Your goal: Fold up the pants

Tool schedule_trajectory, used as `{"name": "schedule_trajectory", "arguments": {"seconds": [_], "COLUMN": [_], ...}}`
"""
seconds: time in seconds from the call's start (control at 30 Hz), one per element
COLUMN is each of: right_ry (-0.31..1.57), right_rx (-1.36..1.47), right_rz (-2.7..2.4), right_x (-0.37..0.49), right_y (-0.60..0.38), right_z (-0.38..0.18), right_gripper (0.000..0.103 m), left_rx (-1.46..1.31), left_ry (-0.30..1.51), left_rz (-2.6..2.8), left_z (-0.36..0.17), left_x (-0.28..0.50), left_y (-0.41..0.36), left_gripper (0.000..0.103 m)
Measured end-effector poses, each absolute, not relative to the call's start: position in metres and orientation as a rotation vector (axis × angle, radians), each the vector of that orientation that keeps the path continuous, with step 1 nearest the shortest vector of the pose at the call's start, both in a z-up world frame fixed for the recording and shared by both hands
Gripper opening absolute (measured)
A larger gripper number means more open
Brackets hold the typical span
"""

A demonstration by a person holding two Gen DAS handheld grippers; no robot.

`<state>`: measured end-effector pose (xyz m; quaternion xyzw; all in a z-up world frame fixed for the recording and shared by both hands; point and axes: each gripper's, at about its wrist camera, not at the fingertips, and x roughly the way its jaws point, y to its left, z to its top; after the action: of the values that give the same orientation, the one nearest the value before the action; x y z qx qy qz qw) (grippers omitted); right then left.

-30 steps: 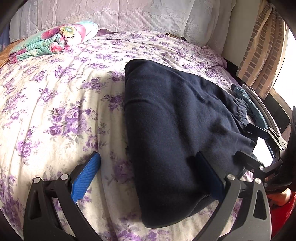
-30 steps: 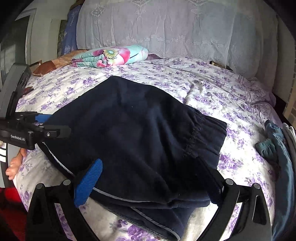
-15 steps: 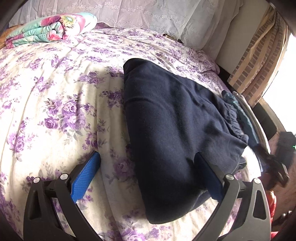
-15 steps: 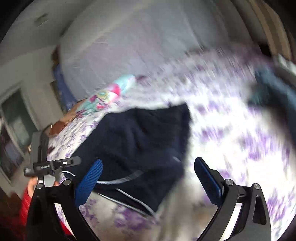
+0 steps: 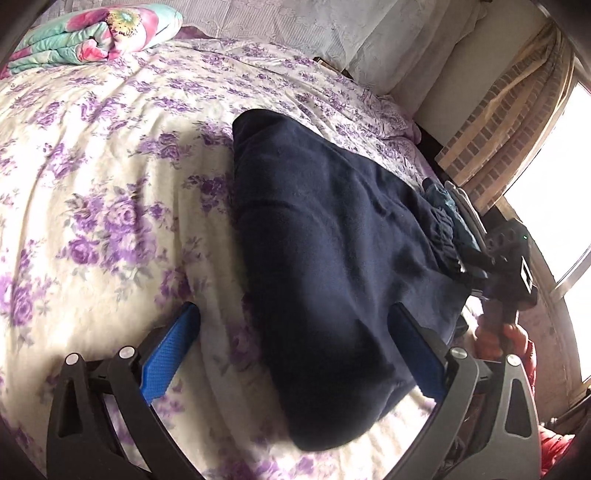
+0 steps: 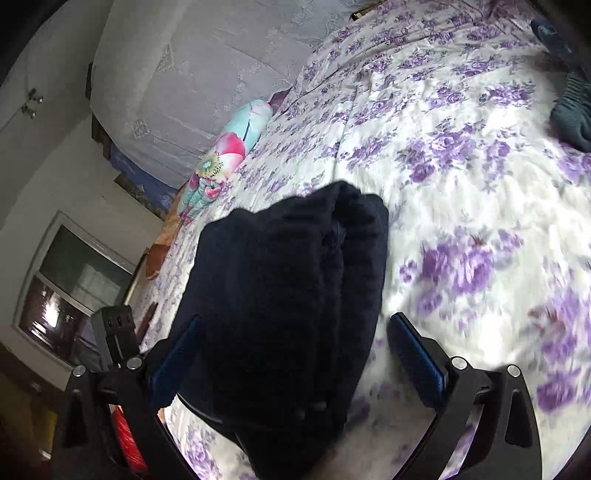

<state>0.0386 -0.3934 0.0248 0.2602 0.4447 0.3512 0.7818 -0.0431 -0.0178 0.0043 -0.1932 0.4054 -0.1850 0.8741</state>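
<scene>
Right wrist view has swung hard since a second ago: it then looked level across the folded navy pants (image 6: pixel 288 306), and now it is tilted, with the bed running up to the right and the wall and a window at the left. The right gripper (image 6: pixel 295 354) stands with its jaws wide apart, the pants bundle between them, though whether the blue pads touch the cloth cannot be told. The left gripper (image 5: pixel 295 347) has barely shifted — its jaws are spread as before, the left pad over the floral bedsheet (image 5: pixel 110 177), the right pad against the dark cloth's near edge.

By count: one pair of pants, folded into a thick stack and lying on the sheet near the bed's near edge; one rolled flowered blanket (image 5: pixel 92 29) at the head of the bed; one teal garment (image 6: pixel 570 114) well apart from the pants toward the far side. Two grippers, each visible in the other's view — the right one (image 5: pixel 506 258) sits at the pants' waistband end.
</scene>
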Motion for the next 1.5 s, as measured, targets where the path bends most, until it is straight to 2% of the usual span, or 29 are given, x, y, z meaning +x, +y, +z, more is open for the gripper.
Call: {"name": "schedule_trajectory", "arguments": {"seconds": [0.1,0.33,0.37,0.4,0.47,0.57,0.6,0.67,0.8,0.93,1.03,1.1,1.17,1.3,1.37,1.5], "right_ry": [0.983,0.969,0.939,0.924,0.902,0.879,0.873,0.854,0.758,0.66,0.661,0.666,0.658,0.62,0.601,0.577], "right_rx": [0.591,0.416,0.407,0.388,0.395,0.403,0.376,0.316,0.167,0.055,0.065,0.082,0.089,0.135,0.138,0.102], "right_rz": [0.787,0.782,0.785,0.774,0.756,0.763,0.753,0.73,0.666,0.633,0.63,0.632,0.632,0.643,0.655,0.683], "right_x": [0.061,0.061,0.056,0.052,0.052,0.048,0.046,0.042,0.02,0.0,0.002,0.004,0.003,-0.004,-0.006,-0.003], "right_y": [-0.386,-0.359,-0.357,-0.356,-0.361,-0.367,-0.366,-0.359,-0.347,-0.335,-0.338,-0.34,-0.341,-0.338,-0.336,-0.327], "right_z": [0.025,0.027,0.028,0.029,0.027,0.028,0.029,0.032,0.047,0.06,0.061,0.061,0.065,0.078,0.088,0.109], "right_gripper": [0.1,0.1,0.094,0.079,0.063,0.056,0.055,0.055,0.051,0.05,0.049,0.048,0.047,0.045,0.044,0.044], "left_rx": [-0.422,-0.33,-0.322,-0.324,-0.349,-0.381,-0.375,-0.326,-0.201,-0.242,-0.288,-0.305,-0.305,-0.204,-0.208,-0.158], "left_ry": [0.852,0.844,0.842,0.839,0.83,0.809,0.802,0.794,0.755,0.749,0.762,0.76,0.742,0.693,0.667,0.606], "left_rz": [-0.397,-0.496,-0.506,-0.519,-0.535,-0.544,-0.535,-0.481,-0.391,-0.381,-0.395,-0.389,-0.36,-0.321,-0.352,-0.388], "left_z": [0.003,0.006,0.006,0.006,0.006,0.006,0.006,0.008,0.015,0.014,0.012,0.013,0.018,0.037,0.05,0.079], "left_x": [-0.027,-0.016,-0.016,-0.017,-0.02,-0.024,-0.026,-0.03,-0.039,-0.042,-0.041,-0.039,-0.042,-0.051,-0.053,-0.052], "left_y": [-0.022,-0.043,-0.044,-0.043,-0.038,-0.033,-0.034,-0.039,-0.055,-0.045,-0.037,-0.035,-0.032,-0.04,-0.04,-0.048], "left_gripper": [0.098,0.098,0.098,0.098,0.098,0.097,0.095,0.084,0.075,0.062,0.058,0.052,0.039,0.03,0.021,0.021]}}
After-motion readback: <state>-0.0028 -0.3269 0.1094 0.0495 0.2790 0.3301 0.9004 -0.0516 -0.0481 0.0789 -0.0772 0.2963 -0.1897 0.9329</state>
